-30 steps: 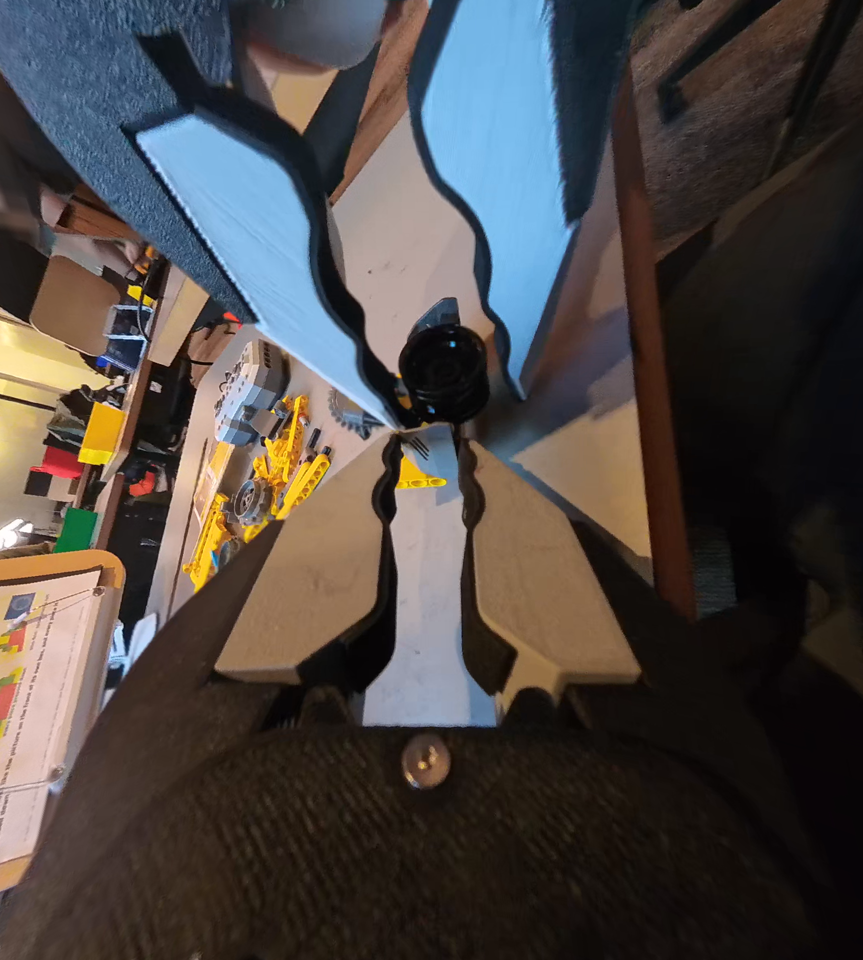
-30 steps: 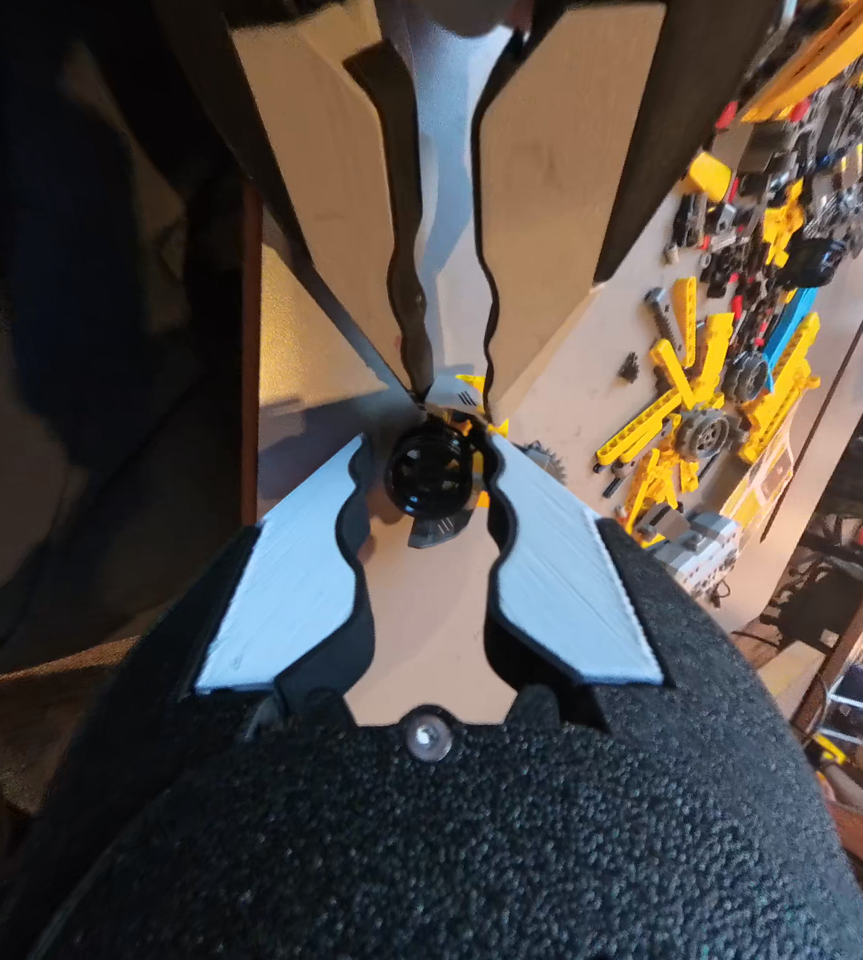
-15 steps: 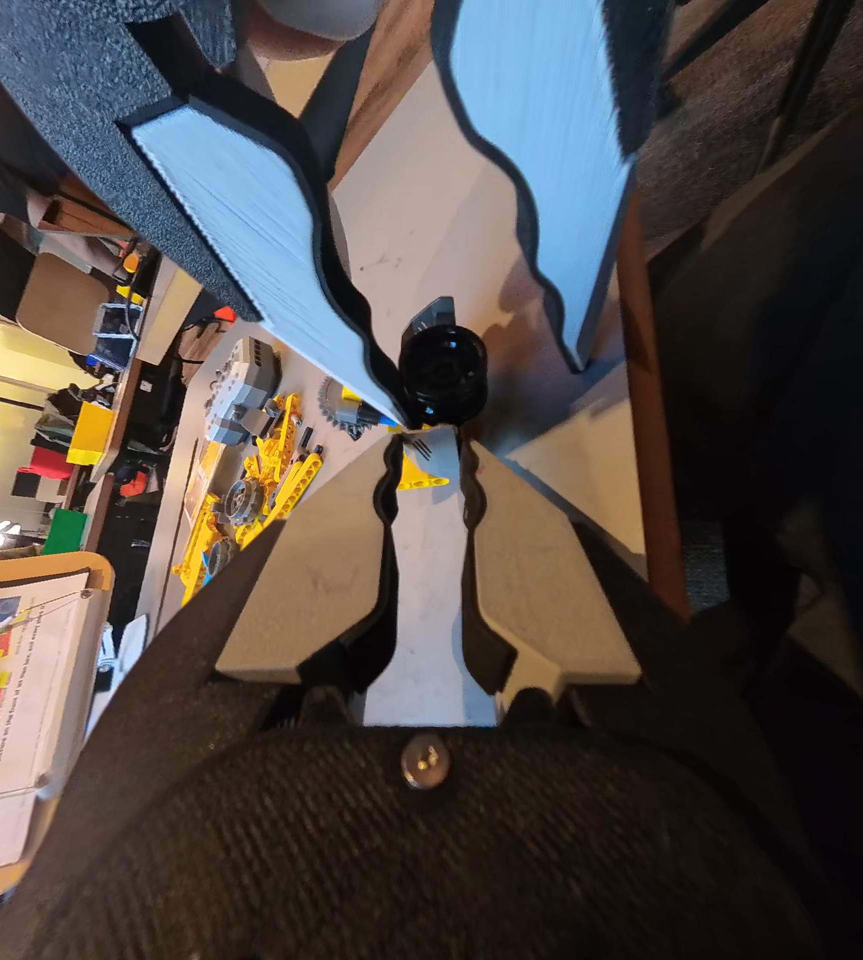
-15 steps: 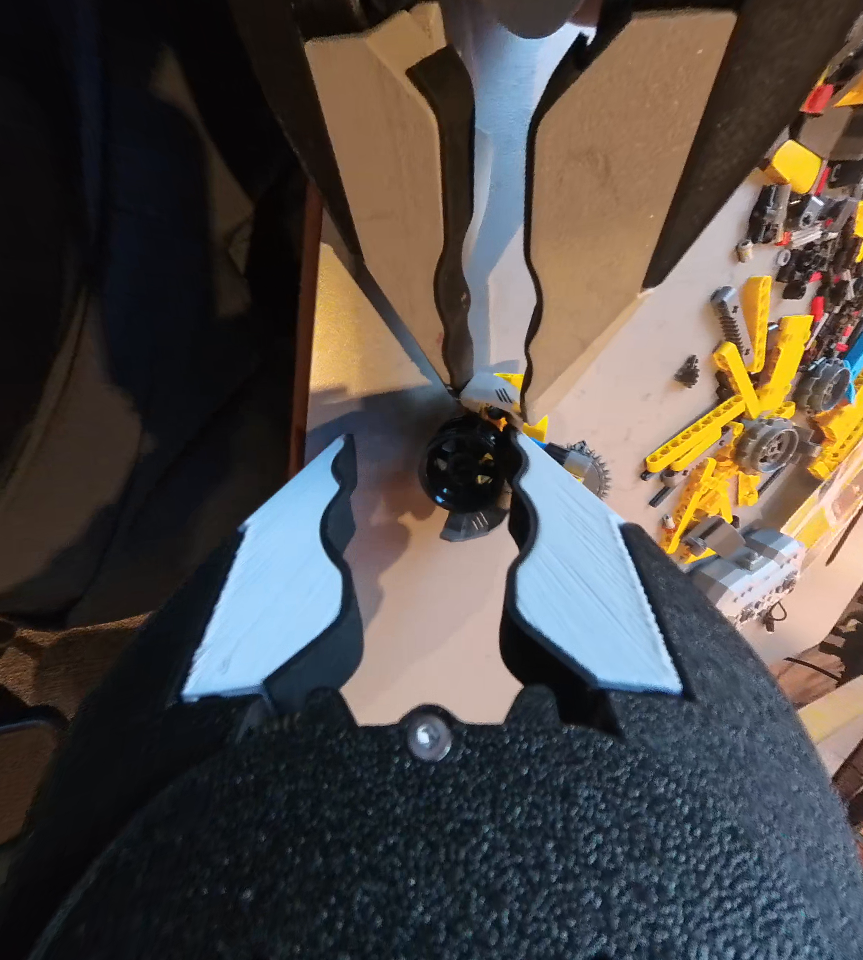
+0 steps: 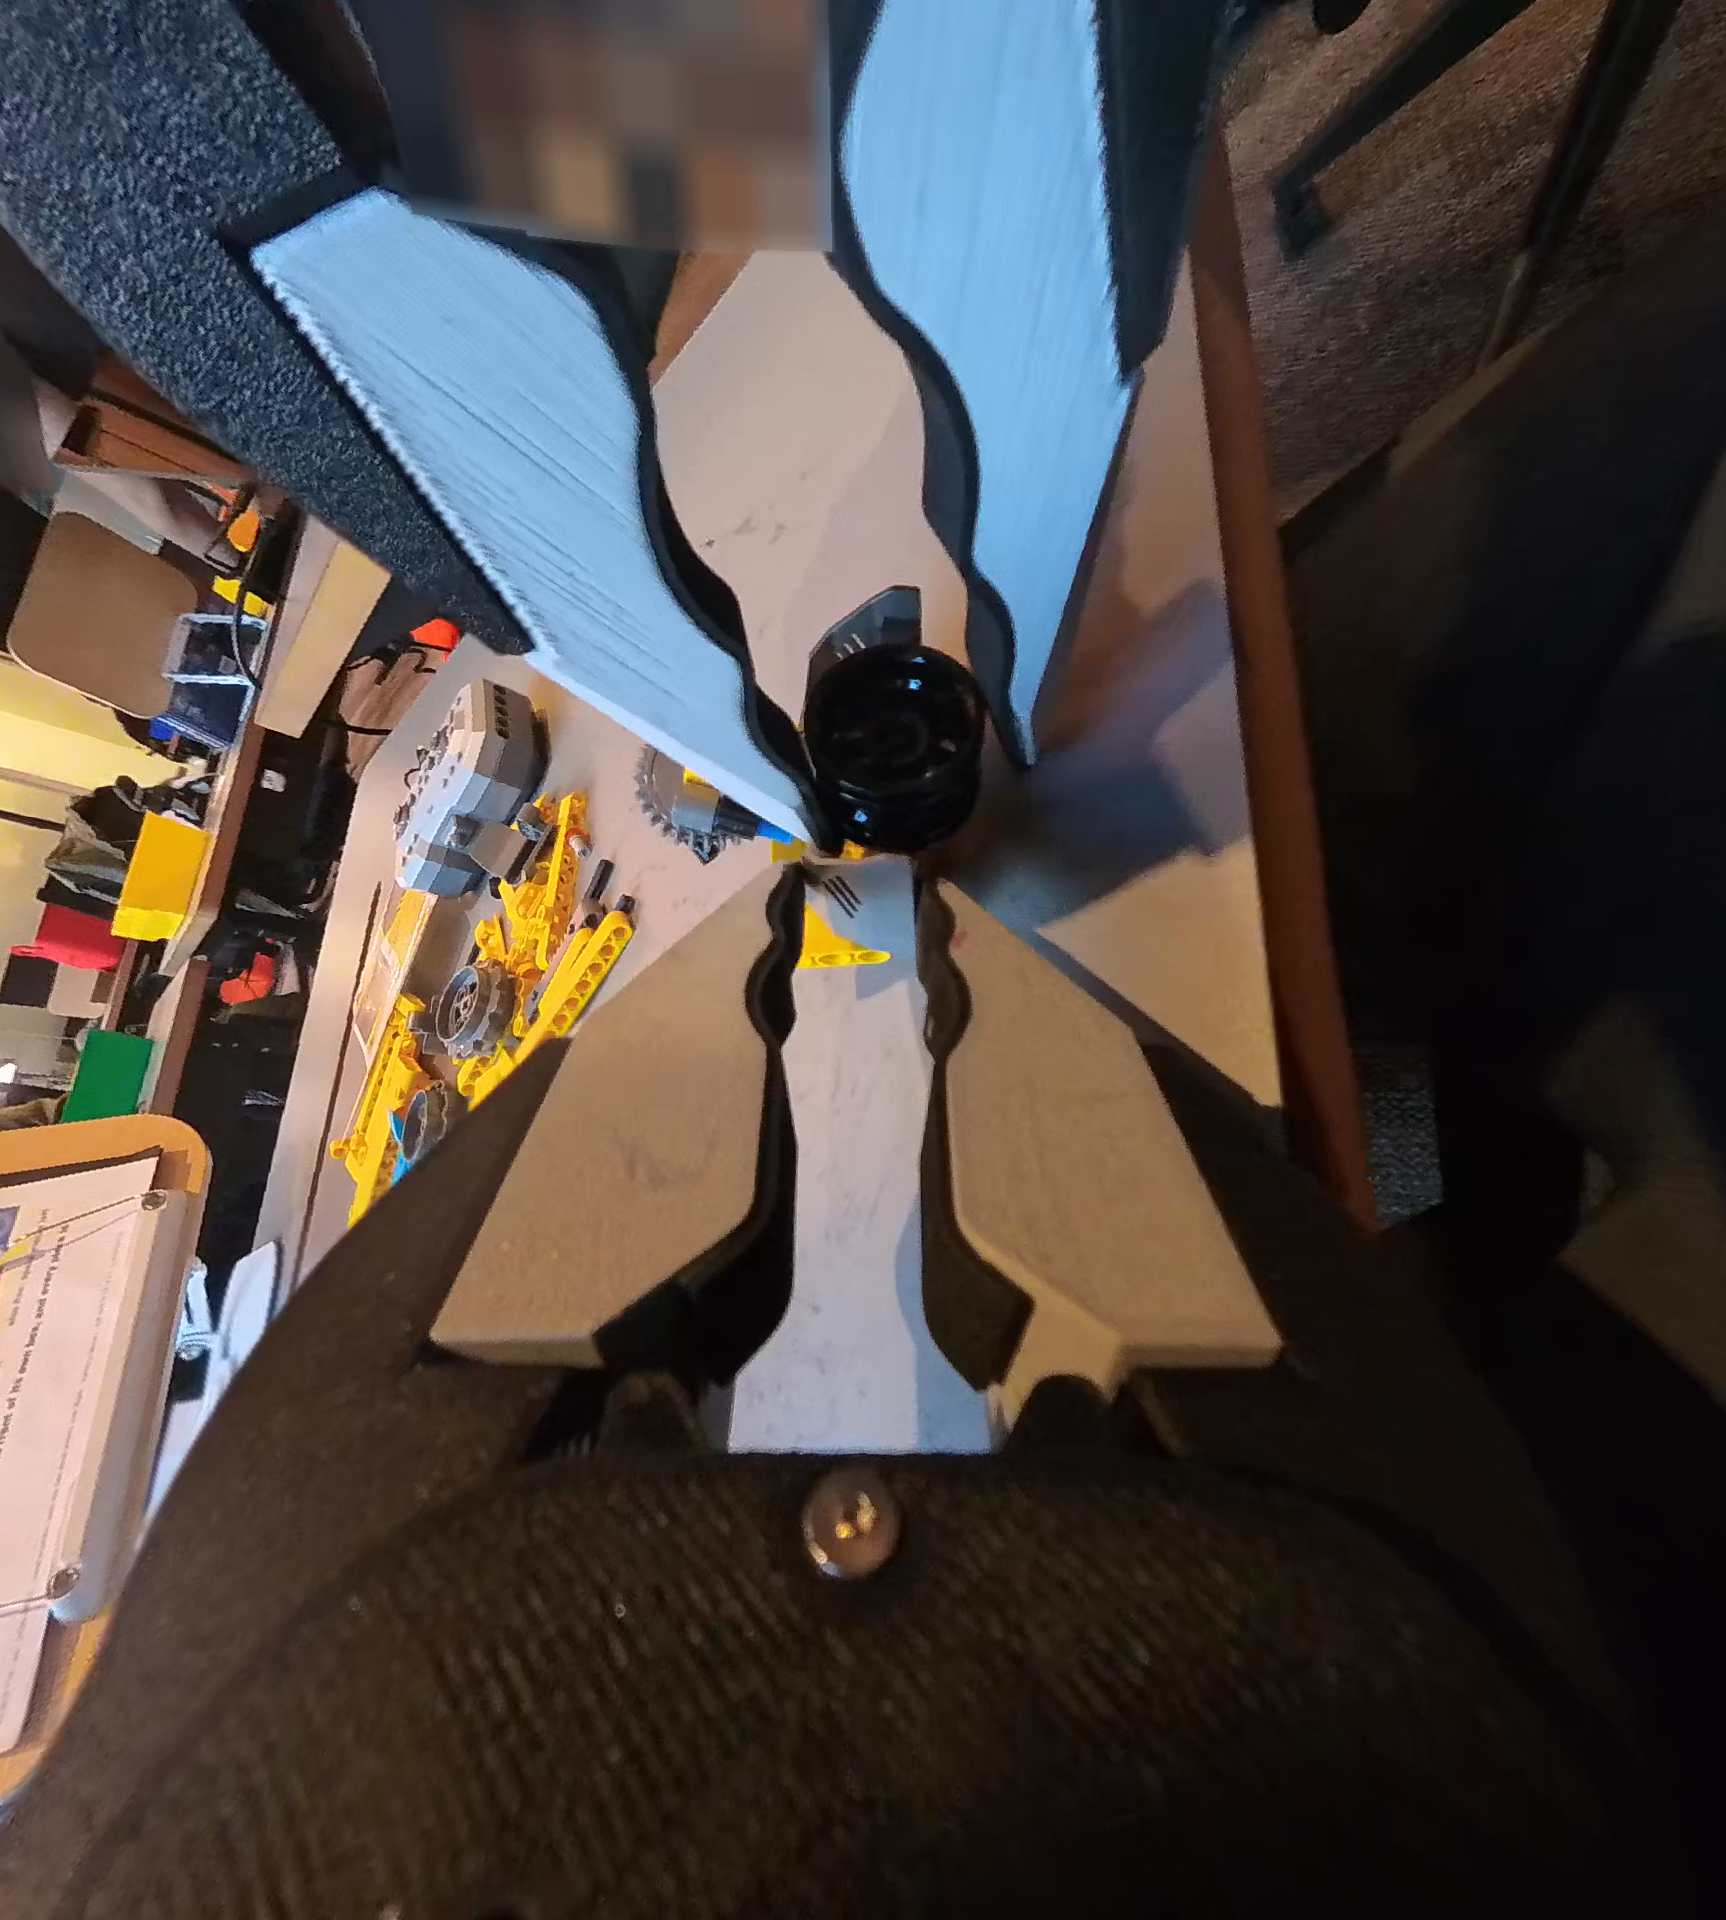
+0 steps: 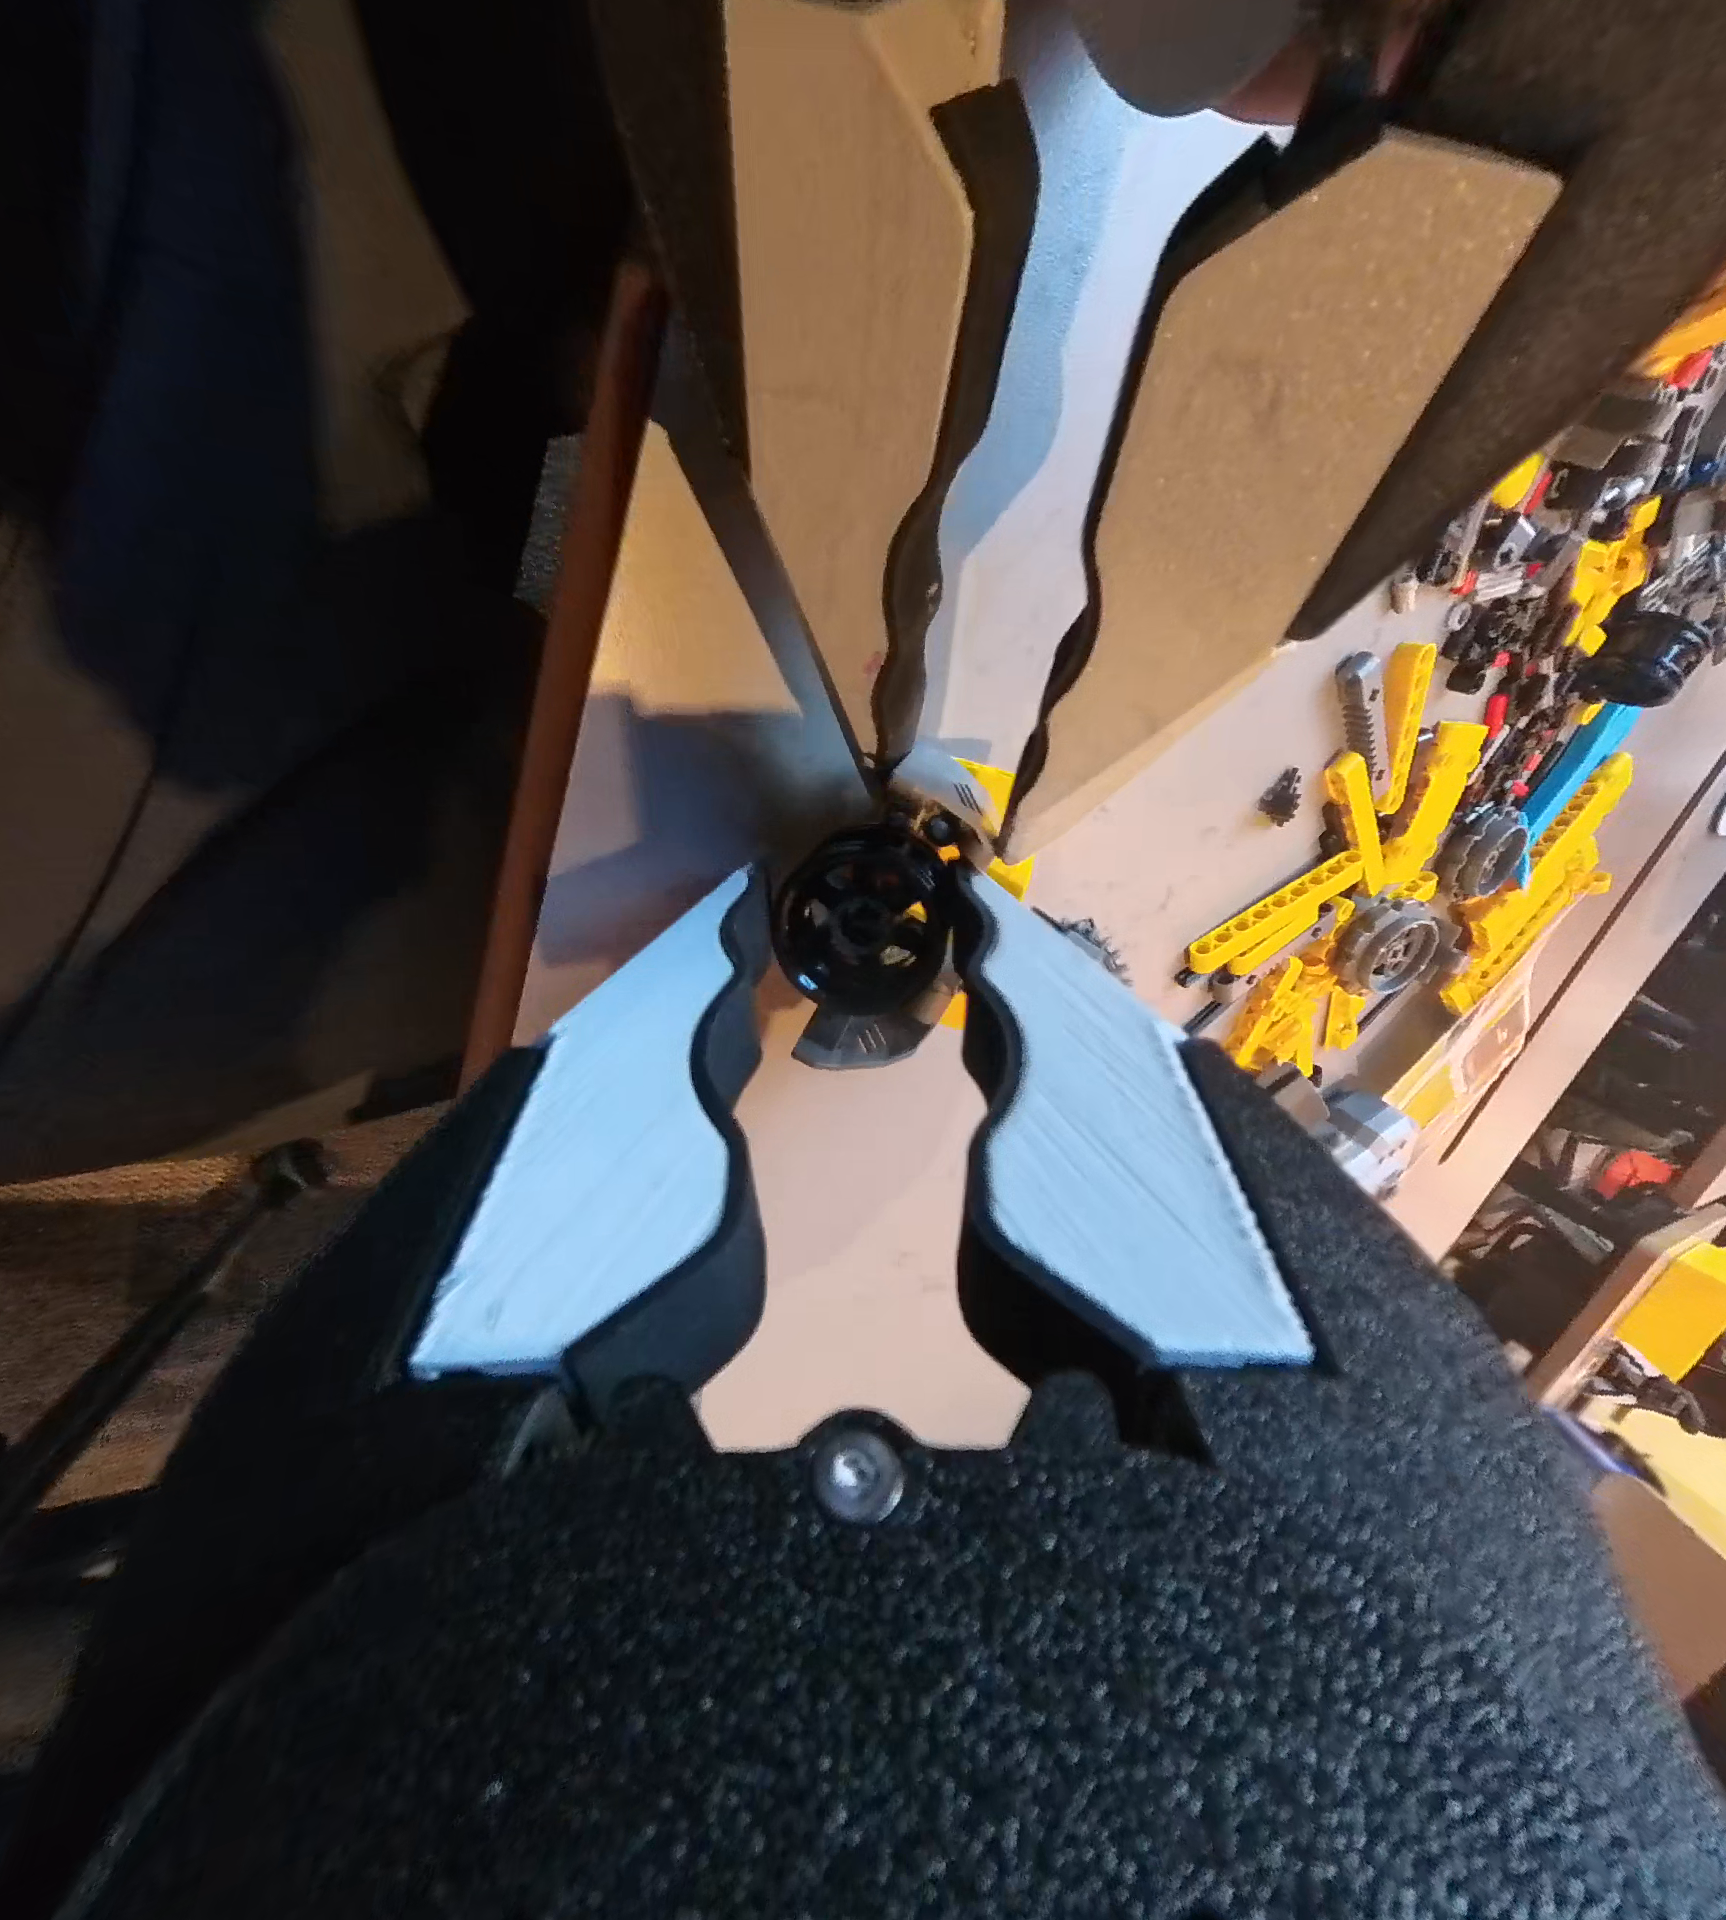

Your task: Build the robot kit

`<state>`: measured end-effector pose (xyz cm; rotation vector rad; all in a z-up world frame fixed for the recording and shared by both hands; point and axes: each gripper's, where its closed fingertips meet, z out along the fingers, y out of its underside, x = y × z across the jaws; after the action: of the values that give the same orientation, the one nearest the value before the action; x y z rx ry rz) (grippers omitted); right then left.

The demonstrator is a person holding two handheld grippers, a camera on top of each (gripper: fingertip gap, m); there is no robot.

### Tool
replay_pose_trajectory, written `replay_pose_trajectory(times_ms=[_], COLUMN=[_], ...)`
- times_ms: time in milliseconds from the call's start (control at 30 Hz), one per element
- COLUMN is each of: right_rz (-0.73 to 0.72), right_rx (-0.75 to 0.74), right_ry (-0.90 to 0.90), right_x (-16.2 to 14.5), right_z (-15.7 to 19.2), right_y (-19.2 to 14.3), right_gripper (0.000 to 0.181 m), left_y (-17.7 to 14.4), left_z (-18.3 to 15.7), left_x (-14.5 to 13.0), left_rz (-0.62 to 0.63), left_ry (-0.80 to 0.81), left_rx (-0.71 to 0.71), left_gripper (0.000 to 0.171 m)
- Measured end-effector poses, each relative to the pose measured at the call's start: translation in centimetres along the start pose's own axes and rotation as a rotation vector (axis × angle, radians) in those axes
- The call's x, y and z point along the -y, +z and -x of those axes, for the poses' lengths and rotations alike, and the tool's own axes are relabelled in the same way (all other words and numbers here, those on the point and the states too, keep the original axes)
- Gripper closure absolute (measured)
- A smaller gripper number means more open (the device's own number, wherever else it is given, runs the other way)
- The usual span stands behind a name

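Observation:
My left gripper (image 5: 859, 883) is shut on a small build: a light grey panel (image 5: 864, 899) with a yellow piece (image 5: 833, 940) behind it. A black wheel (image 5: 890, 748) sits on the build's far end, with a dark grey curved piece (image 5: 869, 623) beyond it. My right gripper (image 6: 864, 894) faces the left one tip to tip, and its pale blue fingers (image 6: 1077, 1122) are closed on both sides of the wheel (image 6: 859, 925). The curved piece (image 6: 854, 1039) shows under the wheel there. The left gripper (image 6: 947, 795) shows opposite. Both are above the white table (image 5: 786, 416).
A pile of yellow beams and grey wheels (image 5: 526, 956) lies to one side, also in the right wrist view (image 6: 1399, 883). A grey block (image 5: 474, 769) and a toothed gear (image 5: 672, 800) lie near it. The table's brown edge (image 5: 1264, 831) runs close by. A sheet with pictures (image 5: 7, 1351) stands at lower left. Both grippers' tips are close together, under 4 cm apart.
The right gripper's fingers spread wide off the wheel half a second ago and have now closed back onto it. The left gripper has kept its hold and barely moved.

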<state>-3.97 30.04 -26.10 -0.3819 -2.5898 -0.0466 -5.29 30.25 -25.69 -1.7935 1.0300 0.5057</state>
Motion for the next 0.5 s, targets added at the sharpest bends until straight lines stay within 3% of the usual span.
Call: replay_pose_trajectory(times_ms=[200, 500], right_rz=[0.004, -0.026], right_rx=[0.004, 0.077], right_ry=[-0.057, 0.003], right_x=[-0.04, -0.02], right_z=[0.26, 0.23], right_y=[-0.02, 0.02], right_gripper=[0.147, 0.147], left_y=[-0.02, 0.01], left_z=[-0.09, -0.07], left_x=[0.07, -0.02], left_rz=[-0.001, 0.016], left_ry=[0.010, 0.010], left_rx=[0.003, 0.004], left_gripper=[0.151, 0.151])
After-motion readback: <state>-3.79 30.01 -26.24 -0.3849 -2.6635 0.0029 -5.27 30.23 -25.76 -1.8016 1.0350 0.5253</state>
